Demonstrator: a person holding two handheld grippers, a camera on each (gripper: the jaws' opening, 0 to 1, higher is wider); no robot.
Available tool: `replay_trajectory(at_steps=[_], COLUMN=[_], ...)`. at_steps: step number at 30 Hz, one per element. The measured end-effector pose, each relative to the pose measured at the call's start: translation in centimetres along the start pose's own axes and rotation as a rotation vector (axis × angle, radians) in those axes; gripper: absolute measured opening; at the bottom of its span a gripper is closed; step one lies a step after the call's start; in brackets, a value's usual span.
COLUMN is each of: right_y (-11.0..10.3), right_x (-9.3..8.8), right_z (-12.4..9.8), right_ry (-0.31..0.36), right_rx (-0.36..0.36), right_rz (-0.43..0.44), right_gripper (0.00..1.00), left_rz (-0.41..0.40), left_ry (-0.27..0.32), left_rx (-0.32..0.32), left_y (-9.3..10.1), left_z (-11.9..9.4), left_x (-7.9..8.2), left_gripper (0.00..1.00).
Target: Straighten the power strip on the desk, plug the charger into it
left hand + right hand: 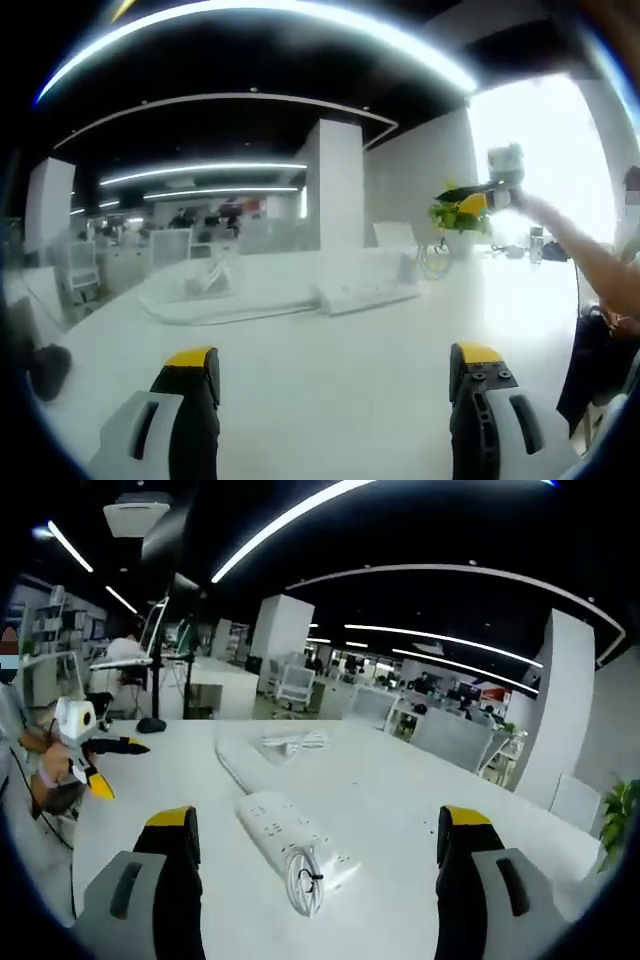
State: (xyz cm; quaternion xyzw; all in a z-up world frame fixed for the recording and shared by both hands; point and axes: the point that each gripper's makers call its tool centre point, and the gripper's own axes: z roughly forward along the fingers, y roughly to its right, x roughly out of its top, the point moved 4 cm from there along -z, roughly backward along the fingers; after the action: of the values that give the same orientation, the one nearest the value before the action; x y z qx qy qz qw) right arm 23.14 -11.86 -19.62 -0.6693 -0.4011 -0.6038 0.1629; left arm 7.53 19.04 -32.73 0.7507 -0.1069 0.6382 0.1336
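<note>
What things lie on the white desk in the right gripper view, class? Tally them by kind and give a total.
Power strips: 1, the white power strip
Coiled white cables on the strip: 1, the cable bundle
Loose white cables farther back: 1, the far cable
Lamp bases: 1, the dark round base
Total: 4

power strip (pixel 365 293) washed out, charger unidentifiable
</note>
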Motion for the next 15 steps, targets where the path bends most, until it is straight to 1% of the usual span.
replay_trajectory(at_steps=[4,6,9,15], right_y=[-0.3,-0.4,-0.3,-0.1], right_x=[-0.4,-0.6,-0.9,-1.8], right_z=[-1.0,-1.5,-2.1,-3.4], right_ry=[0.005,0.020,0.040,0.056], right_rx=[-0.016,-0.024,-0.041,-0.062], right_rz=[0.000,0.012,0.018,0.049], right_gripper=[0.98,0.97,0.97,0.98], left_rz=[-0.001,-0.001,-0.001,-0.003], left_ry=[0.000,-0.001,-0.002,-0.003], left_rx=[-0.001,-0.001,-0.001,0.001], left_y=[-0.1,-0.1,-0.1,-0.2], left_z=[0.1,0.1,0.1,0.2], left_x=[0.0,-0.1,-0.1,-0.2], left_gripper=[0.98,0.98,0.98,0.98])
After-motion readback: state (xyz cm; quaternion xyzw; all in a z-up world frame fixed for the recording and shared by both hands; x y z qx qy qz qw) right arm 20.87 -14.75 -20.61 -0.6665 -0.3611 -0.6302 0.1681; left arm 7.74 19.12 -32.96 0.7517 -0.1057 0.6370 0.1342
